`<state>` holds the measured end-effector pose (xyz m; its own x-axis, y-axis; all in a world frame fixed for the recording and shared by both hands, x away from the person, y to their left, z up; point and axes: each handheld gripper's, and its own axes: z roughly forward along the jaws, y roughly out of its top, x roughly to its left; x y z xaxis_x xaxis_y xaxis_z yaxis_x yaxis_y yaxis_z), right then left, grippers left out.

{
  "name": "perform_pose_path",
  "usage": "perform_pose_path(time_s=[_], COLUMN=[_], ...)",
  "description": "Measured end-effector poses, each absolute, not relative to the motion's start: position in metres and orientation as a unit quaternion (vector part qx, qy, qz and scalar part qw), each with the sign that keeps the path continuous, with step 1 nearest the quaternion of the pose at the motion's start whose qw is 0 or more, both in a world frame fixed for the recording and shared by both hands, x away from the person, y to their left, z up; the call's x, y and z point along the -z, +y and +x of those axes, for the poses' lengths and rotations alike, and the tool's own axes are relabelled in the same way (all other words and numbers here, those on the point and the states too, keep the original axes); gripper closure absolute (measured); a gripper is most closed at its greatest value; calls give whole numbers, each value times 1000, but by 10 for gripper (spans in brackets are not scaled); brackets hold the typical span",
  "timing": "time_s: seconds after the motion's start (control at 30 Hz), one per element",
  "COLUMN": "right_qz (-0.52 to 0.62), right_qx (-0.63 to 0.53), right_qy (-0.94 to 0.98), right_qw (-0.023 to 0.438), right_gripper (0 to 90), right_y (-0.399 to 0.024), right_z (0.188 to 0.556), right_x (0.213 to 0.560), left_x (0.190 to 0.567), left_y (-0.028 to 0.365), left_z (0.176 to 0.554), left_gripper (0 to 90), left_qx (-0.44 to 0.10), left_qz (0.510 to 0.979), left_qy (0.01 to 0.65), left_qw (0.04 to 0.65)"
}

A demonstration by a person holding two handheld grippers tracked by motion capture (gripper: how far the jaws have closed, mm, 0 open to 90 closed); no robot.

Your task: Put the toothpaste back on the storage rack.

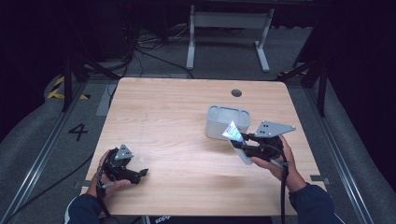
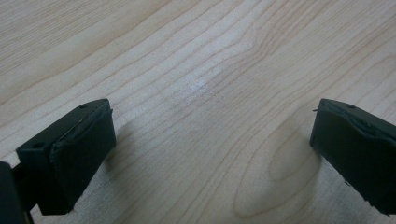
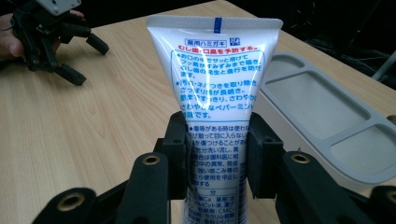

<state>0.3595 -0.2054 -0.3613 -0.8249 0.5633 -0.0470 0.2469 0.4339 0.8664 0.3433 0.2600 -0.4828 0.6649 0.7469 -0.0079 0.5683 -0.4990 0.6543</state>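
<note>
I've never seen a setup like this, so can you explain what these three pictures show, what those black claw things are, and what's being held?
A person sits at a wooden table with a hand-held two-jaw gripper in each hand. One picture looks down from above; the other two come from cameras riding on each gripper. The left gripper rests open over bare wood, holding nothing. The right gripper is clamped on a white tube with blue and red Japanese print, its flat crimped end pointing away from the hand. Beside the tube stands a grey container with two compartments, which look empty.

Dim lab room beyond my table.
I see grey floor [image 1: 224,60] (a painted 4 [image 1: 78,131] at left), a white stand [image 1: 229,32], and tangled cables [image 1: 149,44] in darkness.
</note>
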Motion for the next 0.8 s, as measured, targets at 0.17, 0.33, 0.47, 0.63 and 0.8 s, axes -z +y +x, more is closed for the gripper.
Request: perform_pose_path(time_s=[0.17, 0.33, 0.47, 0.63, 0.8], right_qz=[242, 242, 244, 250, 250], right_qx=[-480, -487, -494, -498, -506], right_qy=[825, 819, 812, 806, 801], right_qw=[174, 184, 194, 199, 201], right_gripper=[664, 664, 665, 665, 665], right_y=[-205, -205, -204, -203, -203], right_z=[362, 366, 370, 374, 378], right_x=[357, 349, 344, 342, 338], left_x=[483, 483, 483, 483, 483], left_y=[260, 260, 260, 260, 260], left_z=[343, 343, 343, 343, 343], left_gripper=[7, 6, 6, 6, 7], left_qx=[-137, -138, -135, -135, -139], left_qz=[854, 854, 854, 854, 855], left_qy=[386, 387, 388, 388, 385], left_qw=[320, 320, 321, 321, 320])
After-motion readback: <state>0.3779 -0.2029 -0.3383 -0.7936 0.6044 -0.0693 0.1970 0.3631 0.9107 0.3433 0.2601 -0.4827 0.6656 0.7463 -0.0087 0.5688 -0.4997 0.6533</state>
